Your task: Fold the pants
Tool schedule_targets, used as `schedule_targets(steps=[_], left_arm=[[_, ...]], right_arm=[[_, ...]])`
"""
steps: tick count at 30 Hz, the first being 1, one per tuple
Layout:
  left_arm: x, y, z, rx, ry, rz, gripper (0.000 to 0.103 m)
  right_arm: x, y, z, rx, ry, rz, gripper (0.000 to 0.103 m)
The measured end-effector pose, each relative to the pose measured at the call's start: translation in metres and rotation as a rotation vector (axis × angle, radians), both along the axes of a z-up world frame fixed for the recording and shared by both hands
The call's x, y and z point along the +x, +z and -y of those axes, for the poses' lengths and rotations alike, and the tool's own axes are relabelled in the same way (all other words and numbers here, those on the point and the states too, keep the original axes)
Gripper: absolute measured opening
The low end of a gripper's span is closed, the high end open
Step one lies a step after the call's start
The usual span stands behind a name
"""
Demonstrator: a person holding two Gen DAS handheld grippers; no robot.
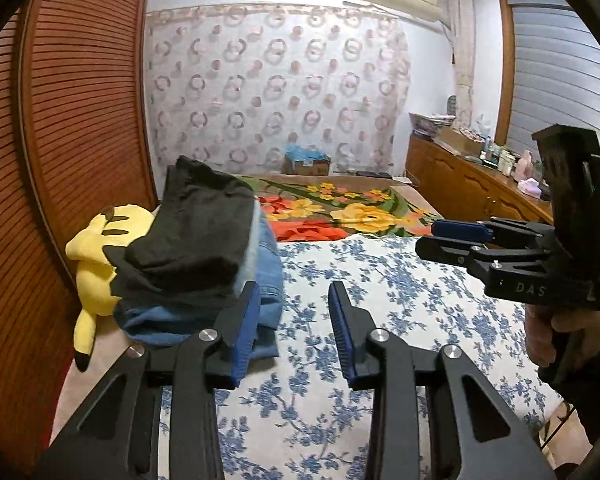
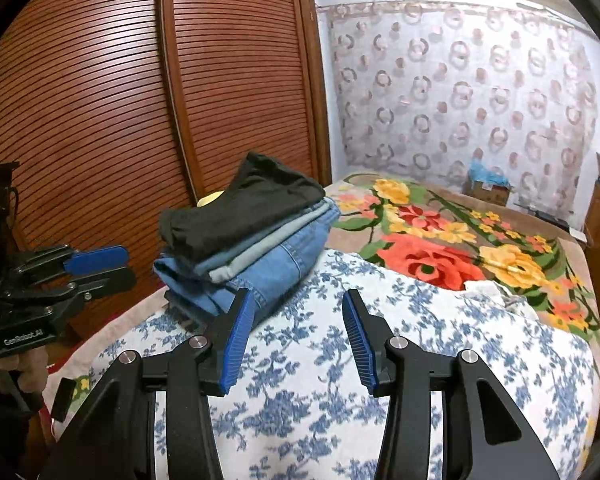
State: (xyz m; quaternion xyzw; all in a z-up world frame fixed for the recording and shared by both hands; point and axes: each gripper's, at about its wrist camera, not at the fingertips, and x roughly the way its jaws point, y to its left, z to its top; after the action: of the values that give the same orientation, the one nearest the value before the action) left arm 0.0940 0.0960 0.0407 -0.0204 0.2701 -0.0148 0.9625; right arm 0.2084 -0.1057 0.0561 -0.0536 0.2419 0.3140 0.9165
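Both tongs [image 1: 294, 328] [image 2: 298, 336] empty, apart; folded pants stack [image 2: 244, 236] on bed [image 2: 340, 400].

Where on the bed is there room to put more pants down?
The blue-flowered white sheet is bare between the stack of folded black and denim pants and the bright floral blanket. The wardrobe-side corner is crowded: the stack and a yellow plush toy.

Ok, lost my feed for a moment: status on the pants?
Left gripper open, empty. Right gripper open, empty. Black pants folded on top of stack of jeans. Yellow plush behind stack.
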Motion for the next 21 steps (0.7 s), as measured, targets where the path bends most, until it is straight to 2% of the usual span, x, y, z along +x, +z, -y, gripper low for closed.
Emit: schedule_targets(steps=[5, 11, 12, 13, 15, 17, 21], left_arm=[[-0.005, 0.003, 0.008, 0.005, -0.005, 0.009, 0.038], [-0.014, 0.003, 0.019, 0.009, -0.039, 0.021, 0.053], [-0.015, 0.002, 0.022, 0.005, -0.052, 0.021, 0.059], [-0.015, 0.001, 0.025, -0.001, -0.063, 0.019, 0.075], [-0.017, -0.001, 0.031, -0.013, -0.095, 0.012, 0.094], [-0.020, -0.005, 0.042, 0.013, -0.103, 0.000, 0.102], [-0.031, -0.008, 0.056, 0.010, -0.131, 0.007, 0.103]], right_arm=[[-0.019, -0.002, 0.012, 0.008, -0.037, 0.004, 0.048], [-0.048, -0.003, 0.026, 0.012, -0.083, 0.012, 0.048], [-0.053, -0.003, 0.027, 0.012, -0.090, 0.013, 0.048], [-0.060, -0.003, 0.029, 0.012, -0.099, 0.015, 0.048], [-0.071, -0.004, 0.033, 0.012, -0.115, 0.019, 0.048], [-0.081, -0.005, 0.037, 0.014, -0.134, 0.019, 0.048], [-0.103, -0.006, 0.046, 0.010, -0.171, 0.026, 0.048]])
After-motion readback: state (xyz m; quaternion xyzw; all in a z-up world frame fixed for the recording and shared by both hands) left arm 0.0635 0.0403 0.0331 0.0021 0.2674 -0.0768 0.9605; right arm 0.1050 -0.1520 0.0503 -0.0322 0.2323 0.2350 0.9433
